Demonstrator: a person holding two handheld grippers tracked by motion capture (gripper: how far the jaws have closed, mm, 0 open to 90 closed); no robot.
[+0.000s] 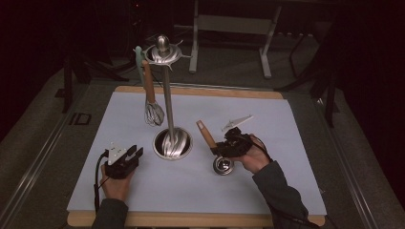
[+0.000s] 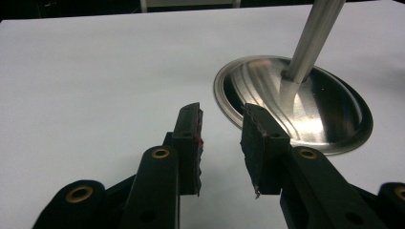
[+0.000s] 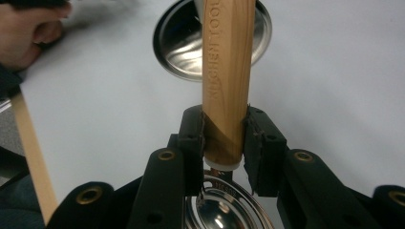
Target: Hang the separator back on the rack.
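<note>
Now the right gripper (image 3: 223, 143) is clenched on the ladle's wooden handle (image 3: 226, 71), its steel bowl (image 1: 223, 165) below the jaws, while the left gripper (image 2: 220, 143) gapes empty.

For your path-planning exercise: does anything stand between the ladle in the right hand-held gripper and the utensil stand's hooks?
Nothing visible blocks it. The right hand-held gripper clamps the ladle by its wooden handle, beside the stand. The whisk hangs on the stand's far left side, off the path.
</note>
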